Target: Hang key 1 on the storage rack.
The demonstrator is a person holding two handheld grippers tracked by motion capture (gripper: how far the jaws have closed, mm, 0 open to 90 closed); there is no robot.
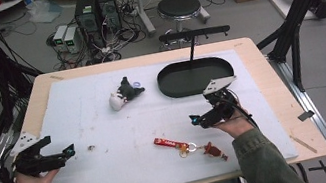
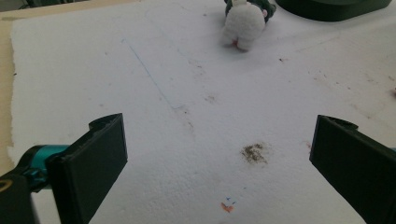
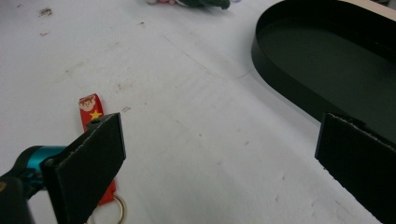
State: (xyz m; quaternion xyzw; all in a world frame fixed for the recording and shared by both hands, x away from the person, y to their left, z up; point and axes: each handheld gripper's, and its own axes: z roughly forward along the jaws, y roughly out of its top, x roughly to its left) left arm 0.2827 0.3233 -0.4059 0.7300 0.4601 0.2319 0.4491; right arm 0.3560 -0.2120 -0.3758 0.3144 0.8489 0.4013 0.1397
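Two grippers hover released: left gripper (image 1: 60, 155), right gripper (image 1: 201, 117). Red keychain (image 1: 173, 144) lies at the right gripper's seven o'clock, black tray (image 1: 195, 76) at twelve. Best approach: lower the fingers astride the strap, then close squarely.

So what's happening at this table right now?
A person holds a hand-held gripper in each hand over a white foam mat. Both are open and empty: the left hand-held gripper near the mat's left edge, the right hand-held gripper just above a red keychain. A small plush toy lies farther back, beside an empty black oval tray. Nothing is grasped yet.
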